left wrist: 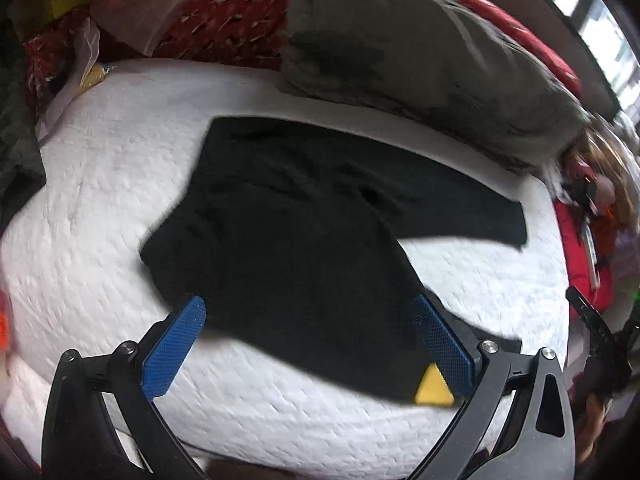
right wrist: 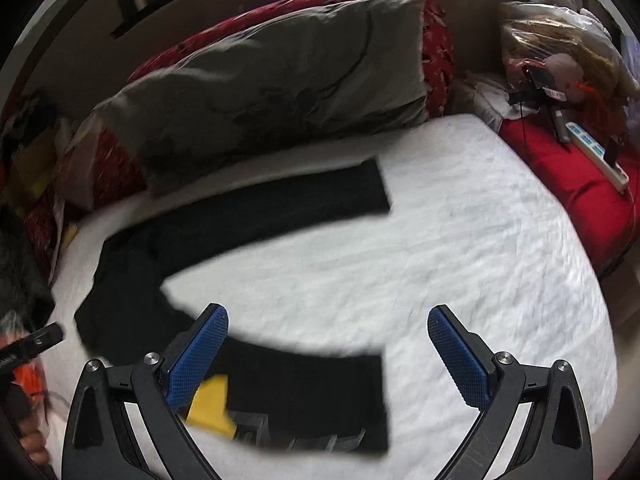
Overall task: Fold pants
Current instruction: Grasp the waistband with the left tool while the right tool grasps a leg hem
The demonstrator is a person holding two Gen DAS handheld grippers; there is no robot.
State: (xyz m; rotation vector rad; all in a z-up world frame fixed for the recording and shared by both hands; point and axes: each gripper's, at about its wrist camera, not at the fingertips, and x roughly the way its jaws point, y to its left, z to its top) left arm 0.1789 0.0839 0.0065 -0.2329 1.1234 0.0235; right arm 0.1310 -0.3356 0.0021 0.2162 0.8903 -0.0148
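While black pants (left wrist: 288,240) lie spread on white mattress (left wrist: 100,208), left gripper (left wrist: 308,344) hovers over near part, jaws wide apart, holding nothing. Right gripper (right wrist: 328,354) likewise spread wide, empty, above near leg with yellow patch (right wrist: 210,404). Far leg stretches right, just beside grey pillow (right wrist: 280,80). Red bedding (right wrist: 572,172) at right.

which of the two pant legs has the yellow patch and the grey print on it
The near leg, lying between the open right tongs. The far leg, stretched out below the grey pillow, is plain black.
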